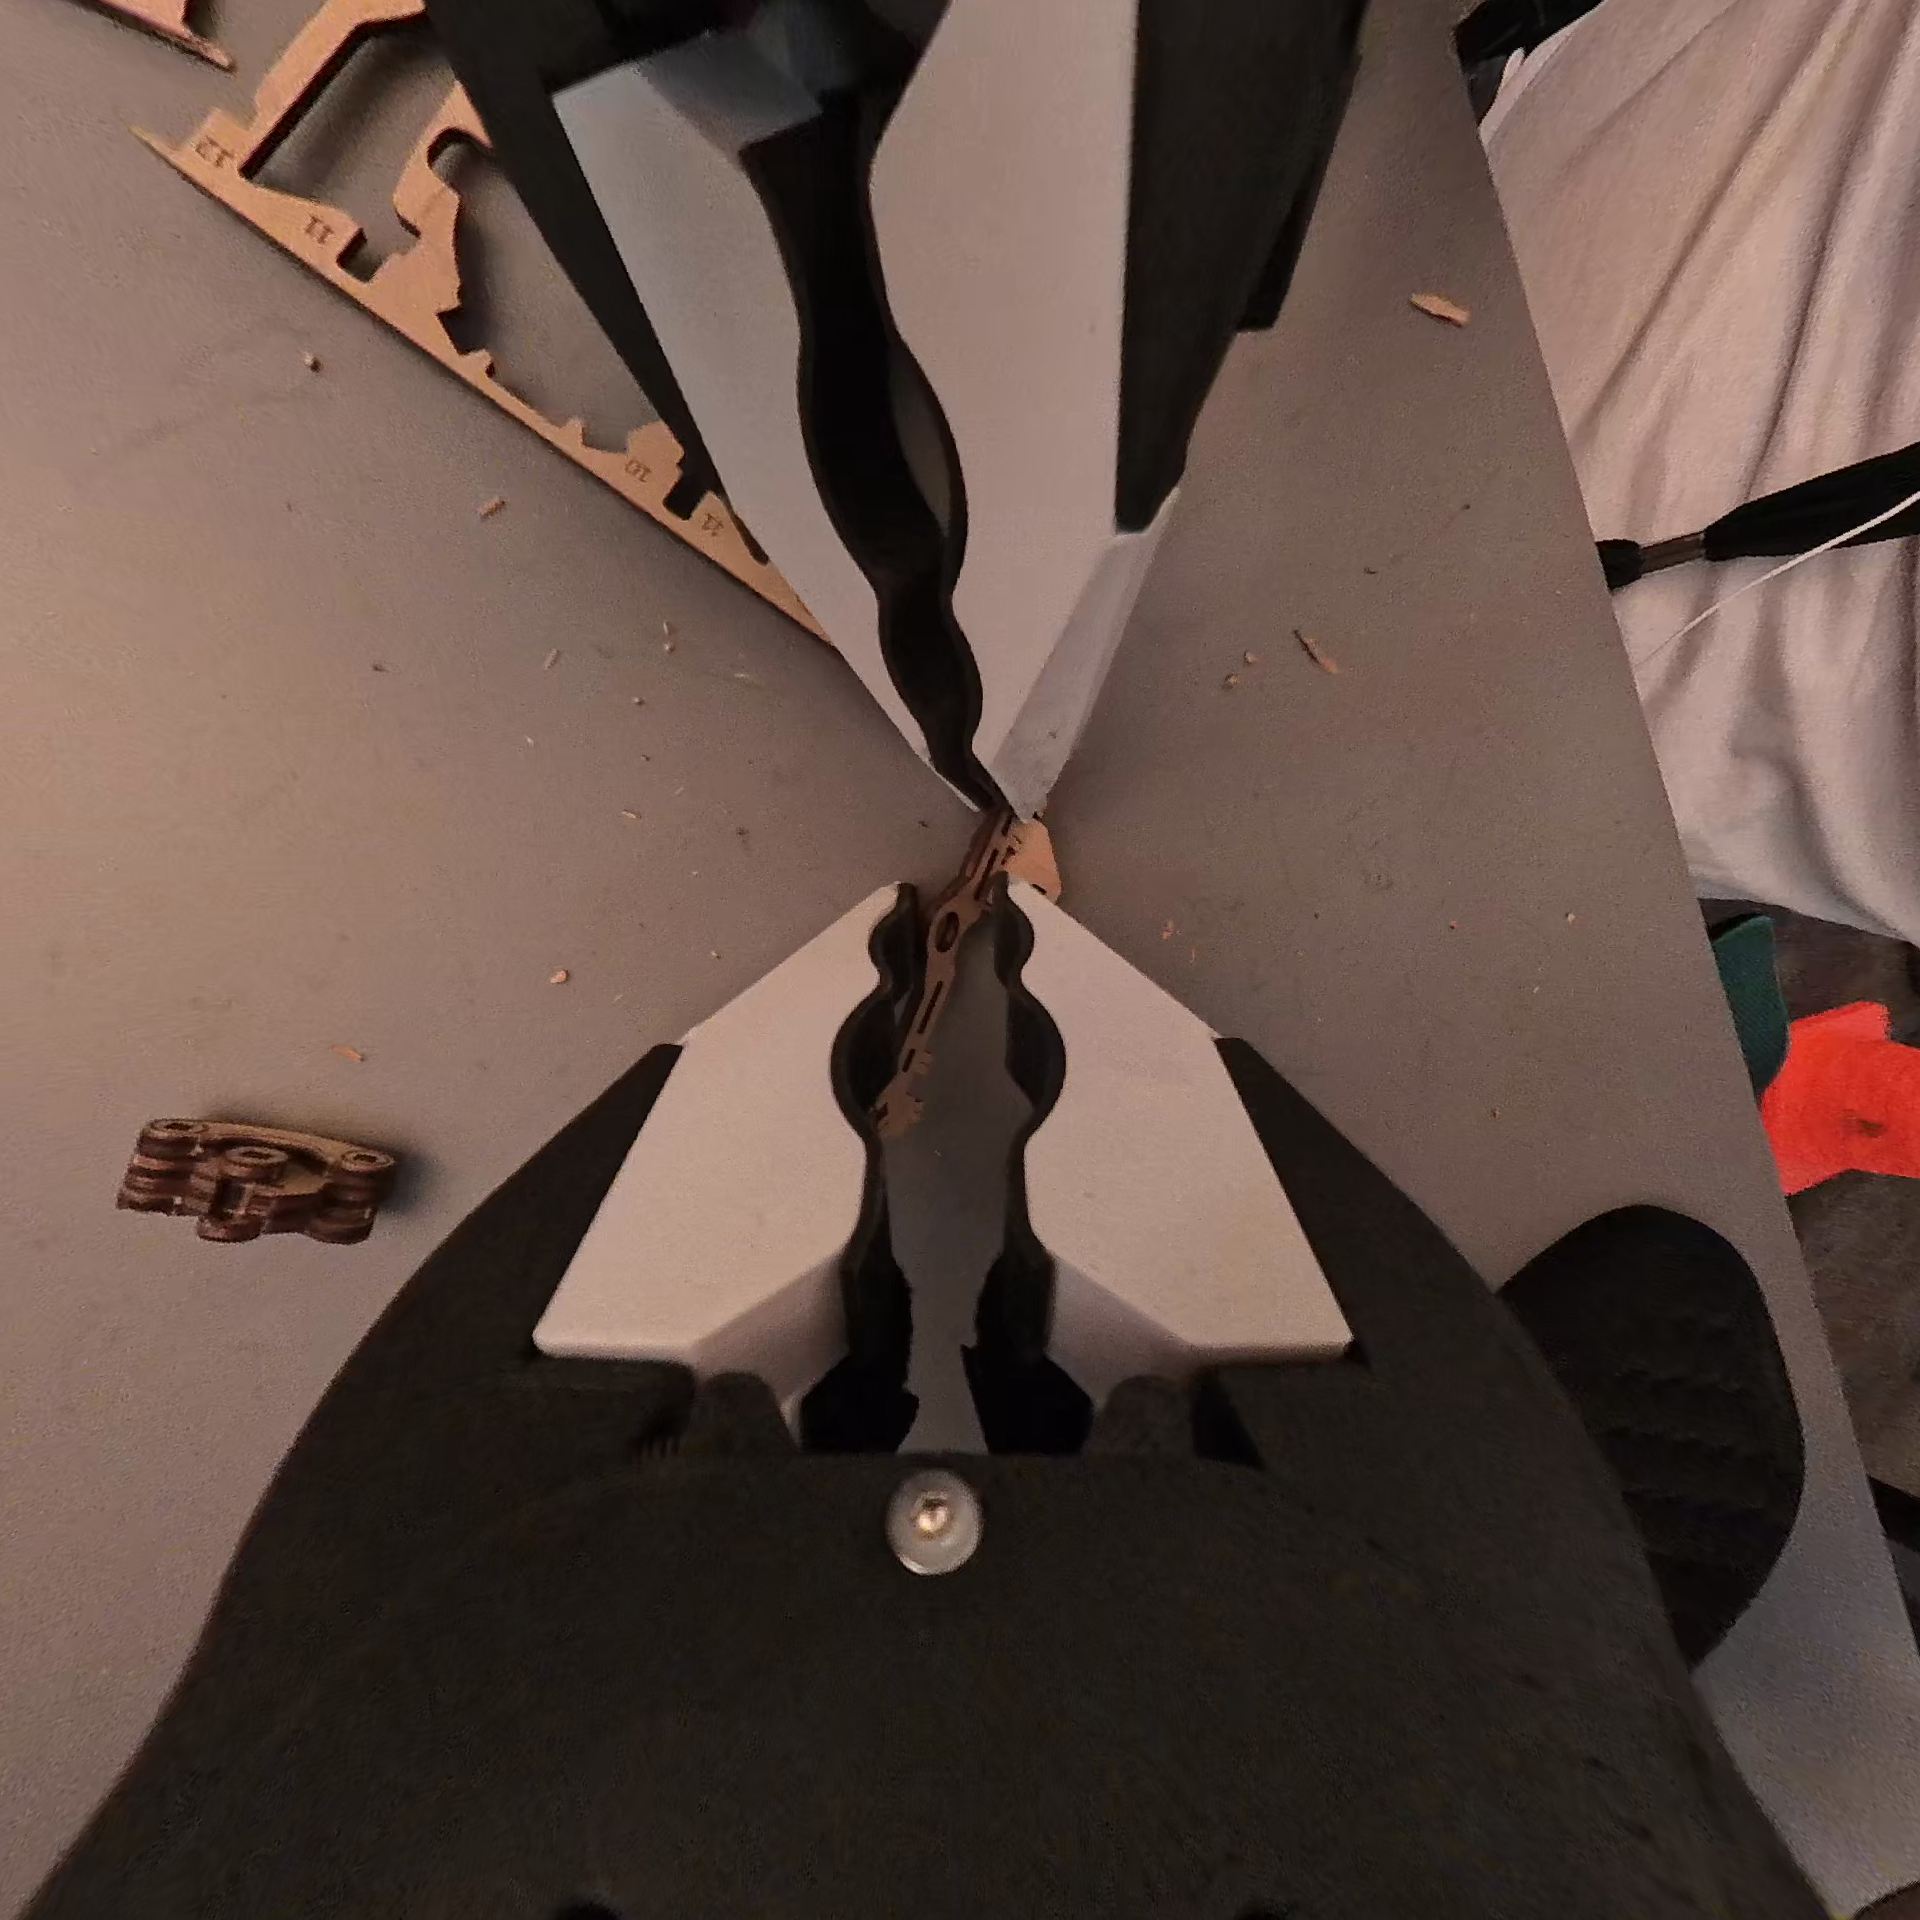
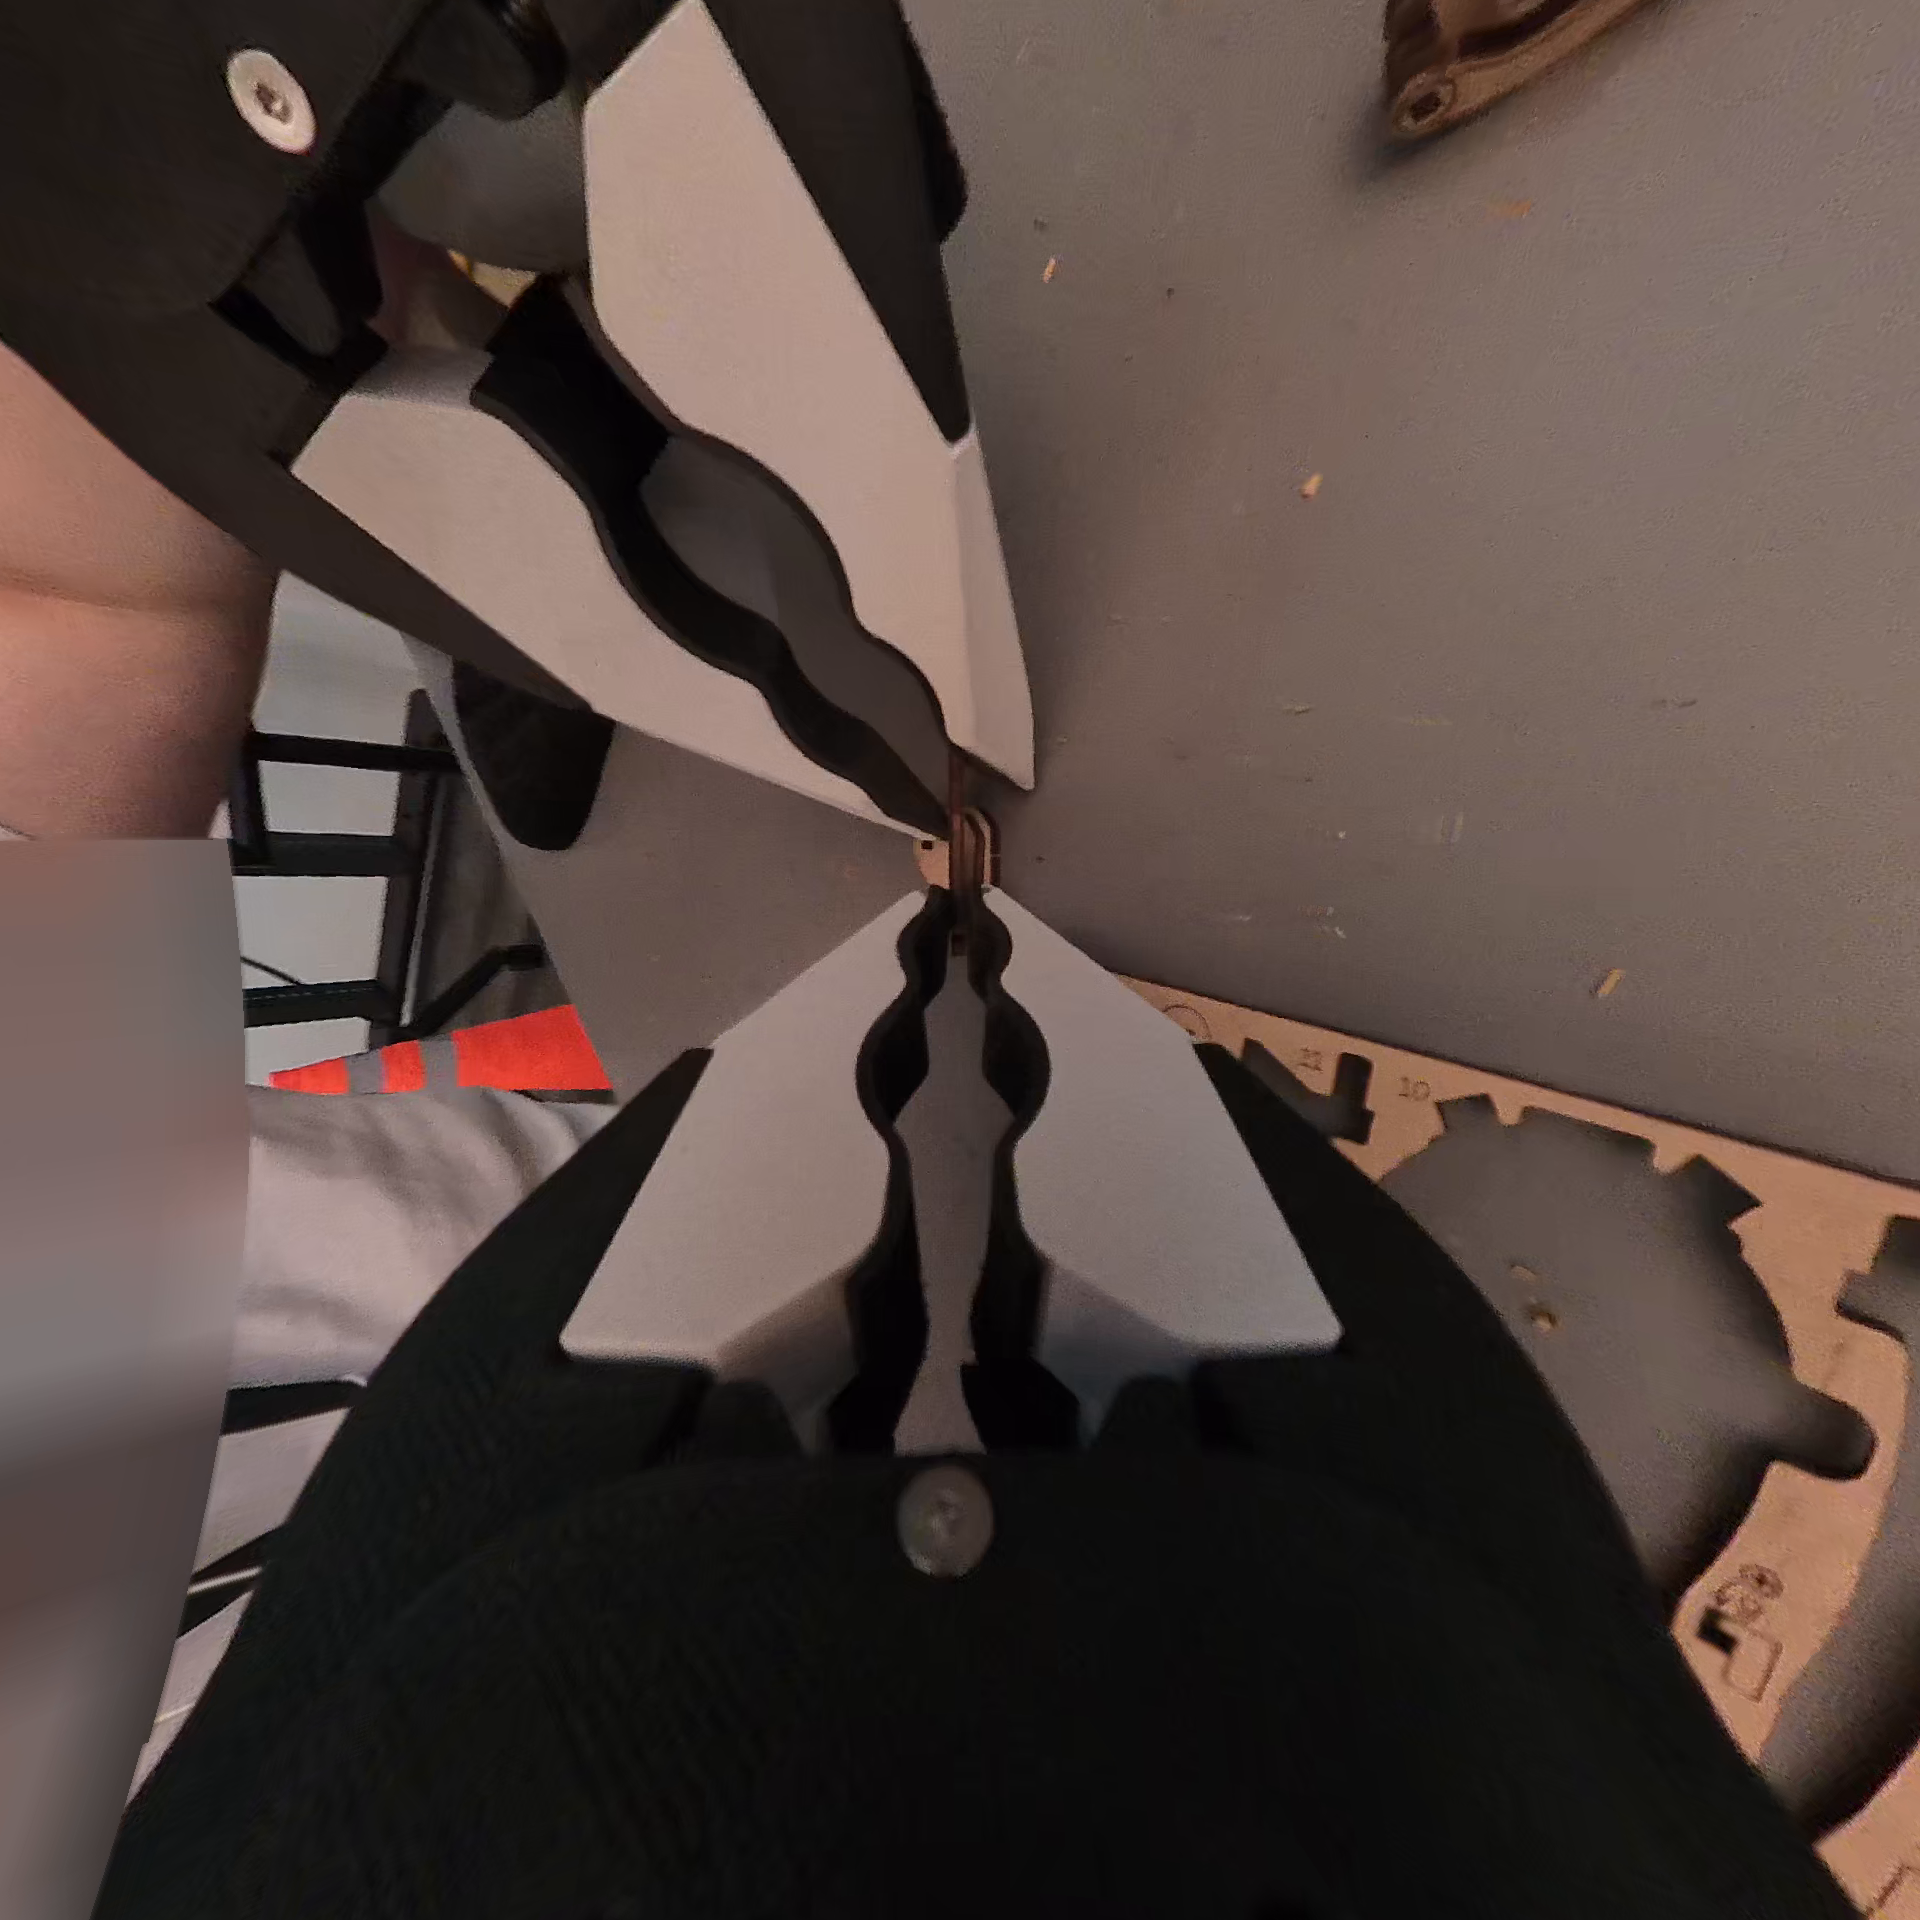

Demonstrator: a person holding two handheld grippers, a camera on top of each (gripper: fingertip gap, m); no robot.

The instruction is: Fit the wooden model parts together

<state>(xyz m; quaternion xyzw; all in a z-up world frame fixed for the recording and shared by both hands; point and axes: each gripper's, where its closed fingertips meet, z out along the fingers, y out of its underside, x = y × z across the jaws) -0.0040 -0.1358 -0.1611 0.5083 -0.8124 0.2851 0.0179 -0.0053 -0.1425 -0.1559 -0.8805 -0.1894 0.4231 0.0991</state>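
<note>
In the left wrist view my left gripper is shut on a thin slotted wooden strip that runs diagonally between its fingers. My right gripper comes in from above, tip to tip with the left, shut on a small tan wooden piece that touches the strip's far end. In the right wrist view my right gripper pinches that small piece edge-on, and the left gripper meets it from the upper left. How the two parts join is hidden by the fingertips.
A laser-cut wooden sheet with empty cutouts lies on the grey table; it also shows at lower right in the right wrist view. A dark stacked wooden assembly lies to the left. Another assembly lies far off. White cloth lies beyond the table edge. My left and right fingertips are right by each other.
</note>
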